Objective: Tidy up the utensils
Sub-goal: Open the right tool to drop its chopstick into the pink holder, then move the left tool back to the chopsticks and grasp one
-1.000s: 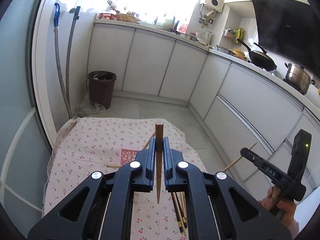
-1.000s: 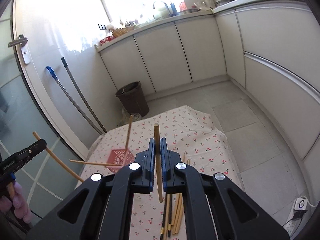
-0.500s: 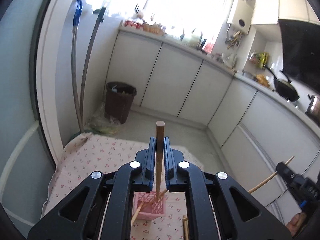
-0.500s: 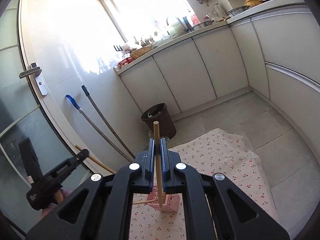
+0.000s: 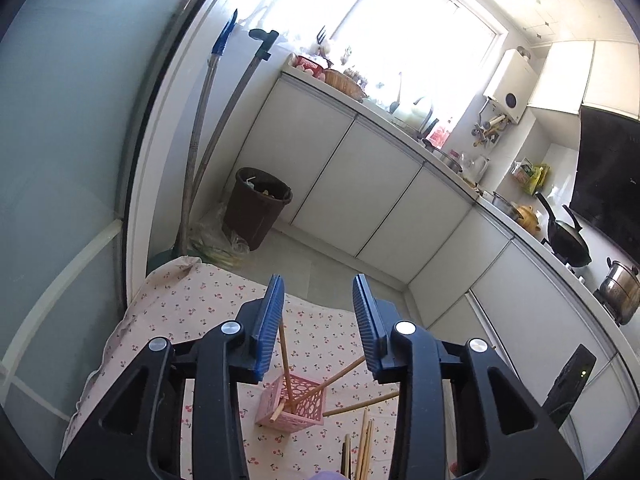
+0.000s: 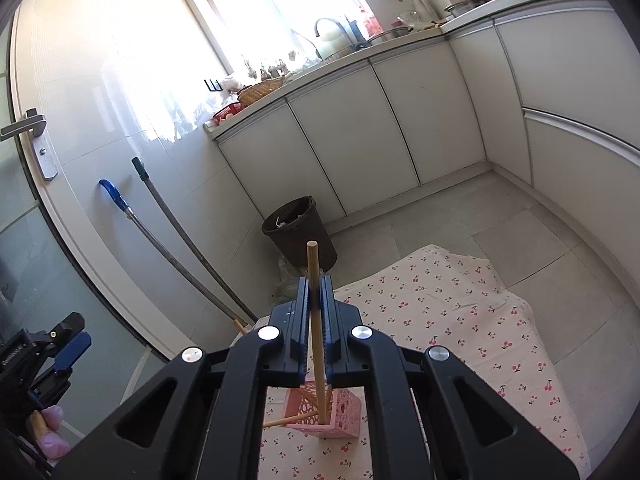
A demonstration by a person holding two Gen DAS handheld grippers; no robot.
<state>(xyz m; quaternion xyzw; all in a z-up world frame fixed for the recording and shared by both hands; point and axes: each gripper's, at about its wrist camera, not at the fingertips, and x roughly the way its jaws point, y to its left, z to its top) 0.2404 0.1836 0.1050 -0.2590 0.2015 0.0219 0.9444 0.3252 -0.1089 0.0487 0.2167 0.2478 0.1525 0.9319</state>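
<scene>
A pink perforated holder [image 5: 293,407] stands on the cherry-print cloth [image 5: 192,304]; it also shows in the right wrist view [image 6: 340,414]. Wooden chopsticks [image 5: 286,364] stand and lean in it. My left gripper [image 5: 318,320] is open and empty above the holder. My right gripper [image 6: 316,308] is shut on an upright wooden chopstick [image 6: 314,312] whose lower end reaches into the holder. Several loose chopsticks [image 5: 362,448] lie on the cloth just in front of the holder.
A brown waste bin [image 5: 258,204] and two mop handles [image 5: 216,148] stand past the cloth by the glass door. White cabinets [image 6: 384,128] run along the back and right walls. The left gripper shows at the right wrist view's left edge [image 6: 40,356].
My left gripper has opened and let go of its chopstick, which now stands in the holder. My right gripper has brought its chopstick over the holder, lower end inside.
</scene>
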